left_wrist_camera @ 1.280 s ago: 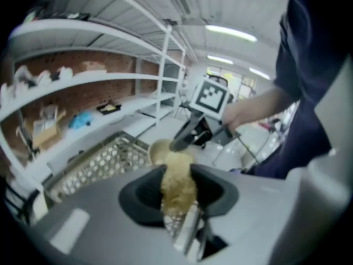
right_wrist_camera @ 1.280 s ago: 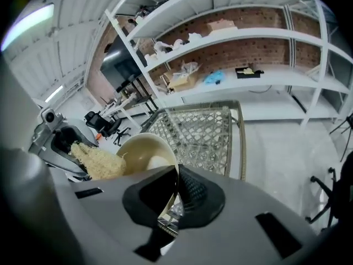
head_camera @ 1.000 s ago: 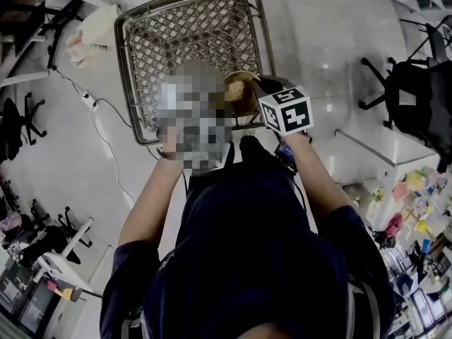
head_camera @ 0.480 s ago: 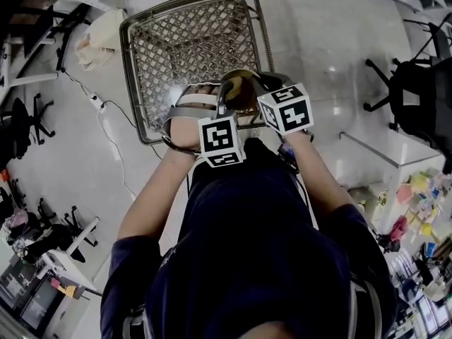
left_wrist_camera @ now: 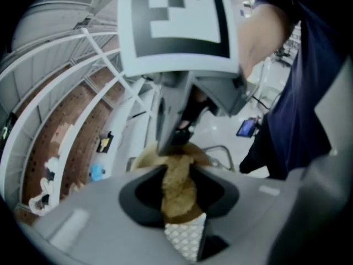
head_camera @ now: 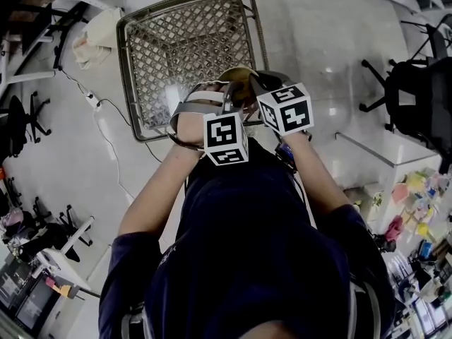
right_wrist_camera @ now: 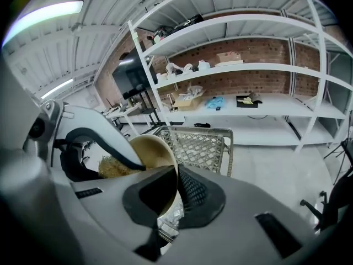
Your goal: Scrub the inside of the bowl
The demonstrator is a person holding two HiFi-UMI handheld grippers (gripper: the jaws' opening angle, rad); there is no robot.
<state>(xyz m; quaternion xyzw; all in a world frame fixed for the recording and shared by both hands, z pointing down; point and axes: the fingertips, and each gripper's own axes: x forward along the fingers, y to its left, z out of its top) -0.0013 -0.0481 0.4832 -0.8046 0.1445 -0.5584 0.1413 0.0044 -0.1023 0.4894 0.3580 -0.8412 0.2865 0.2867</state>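
Gripping the bowl (right_wrist_camera: 148, 148) by its rim in my clamped right gripper (right_wrist_camera: 175, 196) just over the basket's (head_camera: 183, 48) near edge, I push the scourer (left_wrist_camera: 176, 176) pinched in my left gripper (left_wrist_camera: 178, 206) into its mouth, so scrubbing seems under way, unfinished.
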